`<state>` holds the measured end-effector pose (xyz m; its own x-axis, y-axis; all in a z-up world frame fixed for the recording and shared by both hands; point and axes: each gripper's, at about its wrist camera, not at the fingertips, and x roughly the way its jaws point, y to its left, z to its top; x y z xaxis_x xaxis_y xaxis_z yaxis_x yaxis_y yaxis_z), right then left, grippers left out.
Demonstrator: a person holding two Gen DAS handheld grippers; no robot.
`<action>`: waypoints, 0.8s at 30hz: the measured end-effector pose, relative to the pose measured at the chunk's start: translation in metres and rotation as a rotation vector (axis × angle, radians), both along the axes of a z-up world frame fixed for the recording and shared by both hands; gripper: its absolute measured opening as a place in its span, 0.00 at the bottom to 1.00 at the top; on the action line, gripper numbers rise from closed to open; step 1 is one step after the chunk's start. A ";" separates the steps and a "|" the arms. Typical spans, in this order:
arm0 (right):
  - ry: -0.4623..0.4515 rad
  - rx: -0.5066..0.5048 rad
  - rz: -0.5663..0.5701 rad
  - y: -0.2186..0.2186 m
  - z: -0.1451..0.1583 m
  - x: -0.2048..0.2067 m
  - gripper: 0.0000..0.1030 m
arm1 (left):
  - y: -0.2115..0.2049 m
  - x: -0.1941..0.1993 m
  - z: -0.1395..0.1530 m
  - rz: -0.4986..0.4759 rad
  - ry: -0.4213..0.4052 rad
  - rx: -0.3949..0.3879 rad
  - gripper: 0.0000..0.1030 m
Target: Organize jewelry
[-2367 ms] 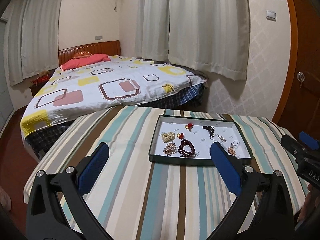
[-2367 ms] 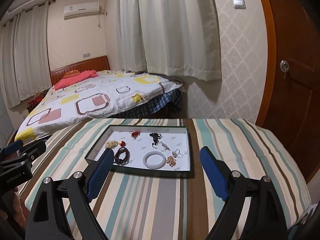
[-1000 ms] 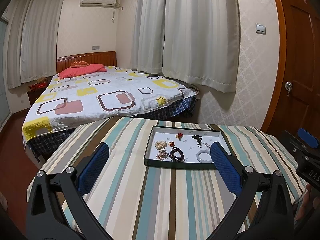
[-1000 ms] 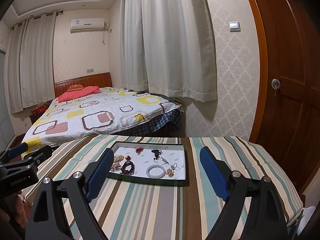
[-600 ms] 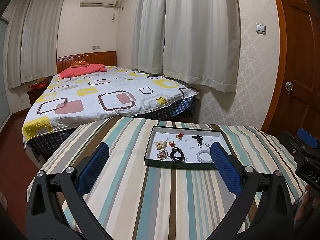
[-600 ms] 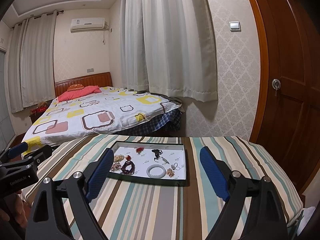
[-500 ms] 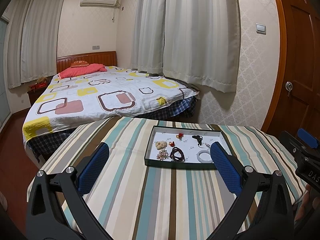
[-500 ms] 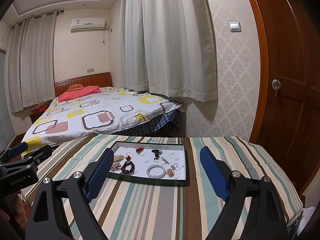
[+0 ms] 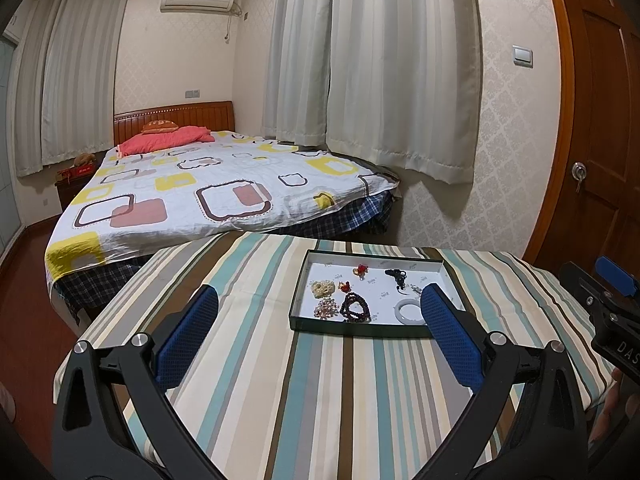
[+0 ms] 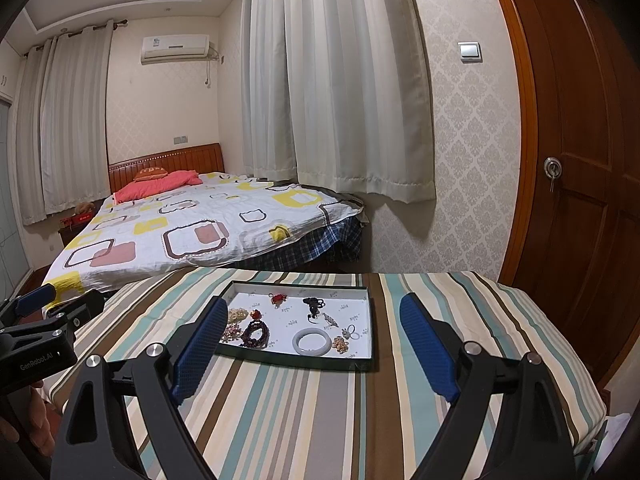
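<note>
Both sets of jaws stand spread wide and hold nothing. The left gripper (image 9: 318, 314) hangs above the near part of the striped worktop (image 9: 320, 392), its blue pads (image 9: 188, 332) framing the tray from the left view. The right gripper (image 10: 314, 330) hovers likewise, with the tray lying between its blue pads (image 10: 426, 348).

The tray (image 10: 362, 365), dark-rimmed with a white floor, sits on the far middle of the worktop. Inside it, a white bangle (image 10: 312, 342) lies near the front edge. Left of it rests a dark beaded bracelet (image 10: 256, 334), with a cream bead cluster (image 10: 238, 314) at the far left. A red knot charm (image 10: 277, 298) and a black piece (image 10: 313, 305) lie toward the far wall of the tray. A small gold cluster (image 10: 341, 344) sits just right of the bangle. Small printed marks dot the tray floor, too small to read.

In the right view, the left gripper's body at the left edge carries the label "GenRobot.AI". In the left view, the right gripper's body at the right edge shows the letters "DAS", cut off by the frame.

Beyond the worktop stands a bed (image 9: 208, 196) with a patterned cover and a pink pillow (image 9: 164, 144).
</note>
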<state>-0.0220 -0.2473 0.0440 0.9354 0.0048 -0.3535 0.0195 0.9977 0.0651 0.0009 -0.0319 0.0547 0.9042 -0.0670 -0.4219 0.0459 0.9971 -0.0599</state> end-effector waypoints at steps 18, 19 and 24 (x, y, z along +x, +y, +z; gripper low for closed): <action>0.010 0.001 0.003 0.001 -0.004 0.000 0.83 | 0.002 0.000 -0.006 -0.013 -0.009 0.010 0.96; 0.010 0.001 0.004 0.001 -0.005 0.000 0.83 | 0.002 -0.001 -0.006 -0.010 -0.010 0.012 0.96; 0.011 0.001 0.004 0.001 -0.006 0.000 0.83 | 0.004 -0.001 -0.006 -0.021 -0.008 -0.003 0.96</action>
<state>-0.0220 -0.2464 0.0381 0.9314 0.0084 -0.3639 0.0166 0.9977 0.0655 -0.0003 -0.0280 0.0488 0.9060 -0.0871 -0.4142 0.0670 0.9958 -0.0628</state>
